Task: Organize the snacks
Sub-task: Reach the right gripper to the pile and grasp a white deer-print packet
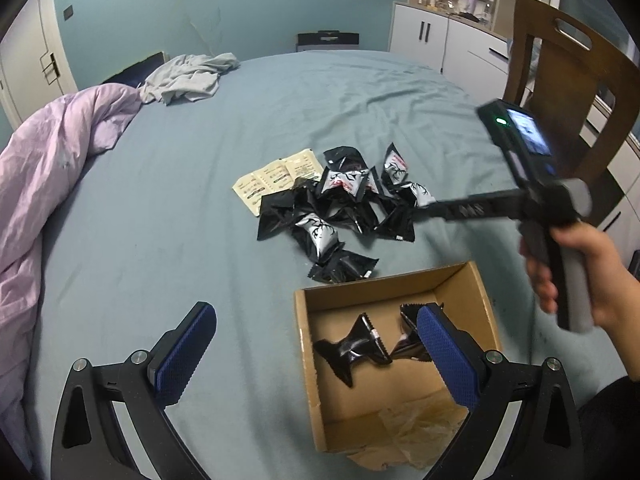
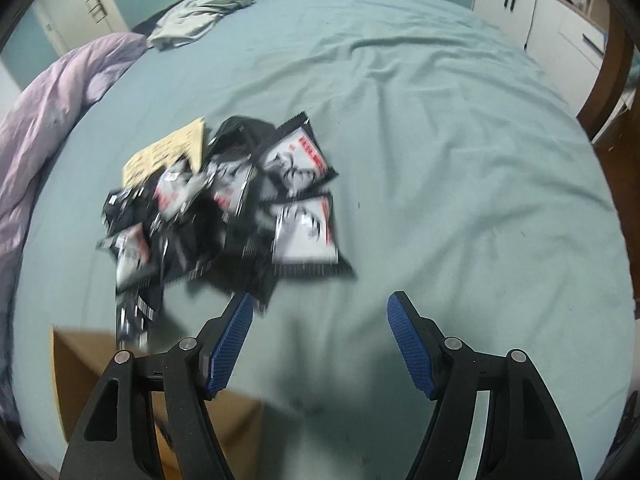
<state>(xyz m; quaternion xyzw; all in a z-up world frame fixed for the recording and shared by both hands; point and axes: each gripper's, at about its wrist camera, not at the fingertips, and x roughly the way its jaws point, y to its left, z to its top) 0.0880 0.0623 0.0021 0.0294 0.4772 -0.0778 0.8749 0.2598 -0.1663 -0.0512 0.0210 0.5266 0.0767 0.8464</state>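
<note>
Flanking box rim (image 1: 384,282), bare sheet (image 1: 160,240)

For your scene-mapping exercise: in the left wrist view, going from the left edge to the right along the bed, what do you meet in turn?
Purple duvet → beige packets → pile of black snack packets → right gripper, reaching in from the right.
</note>
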